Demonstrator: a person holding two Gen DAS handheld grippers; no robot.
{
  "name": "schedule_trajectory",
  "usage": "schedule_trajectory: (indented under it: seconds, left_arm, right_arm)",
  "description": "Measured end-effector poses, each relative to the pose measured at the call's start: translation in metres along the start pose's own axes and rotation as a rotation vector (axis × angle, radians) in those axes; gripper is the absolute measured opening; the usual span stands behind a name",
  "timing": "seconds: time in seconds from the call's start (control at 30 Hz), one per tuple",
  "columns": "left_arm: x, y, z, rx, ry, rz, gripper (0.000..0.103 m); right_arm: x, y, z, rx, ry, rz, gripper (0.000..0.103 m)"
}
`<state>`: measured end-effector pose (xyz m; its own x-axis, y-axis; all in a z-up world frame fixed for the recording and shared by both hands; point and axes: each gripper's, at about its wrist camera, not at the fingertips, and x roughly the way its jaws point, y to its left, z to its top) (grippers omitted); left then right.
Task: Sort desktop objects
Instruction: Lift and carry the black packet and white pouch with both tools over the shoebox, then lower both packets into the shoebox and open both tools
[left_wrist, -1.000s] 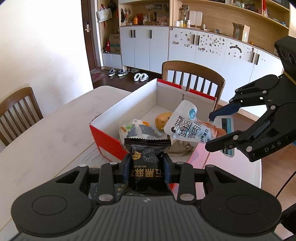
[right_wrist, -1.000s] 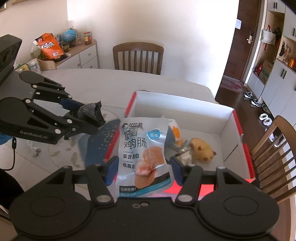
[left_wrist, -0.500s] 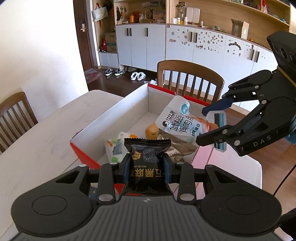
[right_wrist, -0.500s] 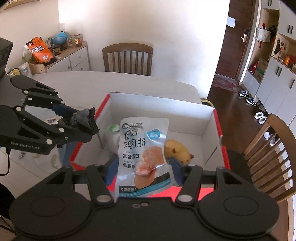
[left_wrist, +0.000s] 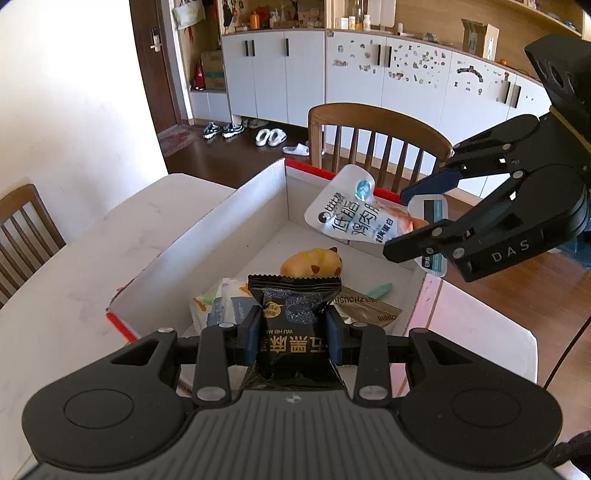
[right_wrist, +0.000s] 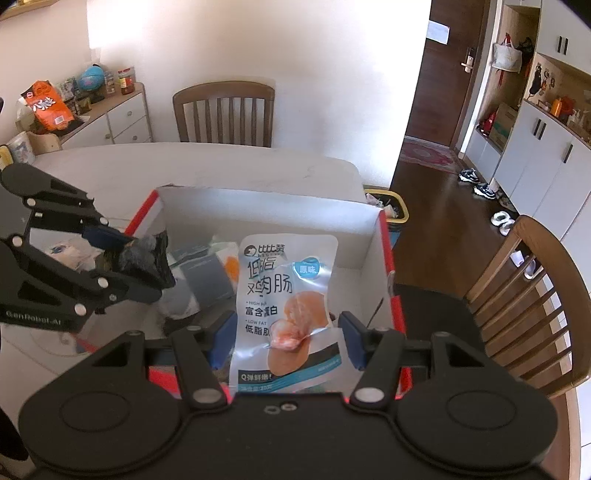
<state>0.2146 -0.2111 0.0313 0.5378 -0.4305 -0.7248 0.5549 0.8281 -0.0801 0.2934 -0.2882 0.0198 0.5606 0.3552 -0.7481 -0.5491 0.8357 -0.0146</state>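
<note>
My left gripper (left_wrist: 293, 332) is shut on a black snack packet (left_wrist: 293, 306) and holds it over the near end of a white cardboard box with red edges (left_wrist: 221, 229). Opposite it, my right gripper (right_wrist: 286, 332) is shut on a white chicken-sausage pouch (right_wrist: 284, 291), which hangs over the box (right_wrist: 266, 210). In the left wrist view the right gripper (left_wrist: 400, 223) and its pouch (left_wrist: 351, 218) are above the box's far right corner. The left gripper (right_wrist: 147, 266) comes in from the left in the right wrist view. A yellow hamster toy (left_wrist: 312, 260), a white packet (left_wrist: 221, 306) and a brown sachet (left_wrist: 369, 312) lie inside.
The box sits at the end of a white table (left_wrist: 74, 280). Wooden chairs stand behind it (left_wrist: 376, 144), at the table's far side (right_wrist: 225, 114) and on the right (right_wrist: 524, 295). A yellow bin (right_wrist: 391, 210) is on the floor past the table edge.
Both grippers have moved forward over the box with their packets still held. The inside of the box now lies under them and the hamster toy shows fully in the left wrist view.
</note>
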Motion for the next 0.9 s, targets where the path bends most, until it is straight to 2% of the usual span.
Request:
schedule_trajectory:
  seconds: [0.37, 0.9]
  left_arm:
    - [0.034, -0.005, 0.012, 0.025, 0.072, -0.008, 0.034]
    - [0.067, -0.011, 0.015, 0.049, 0.172, -0.032, 0.034]
  right_arm:
    - [0.036, -0.018, 0.004, 0.032, 0.047, 0.0, 0.059]
    - [0.071, -0.019, -0.005, 0.016, 0.124, 0.012, 0.059]
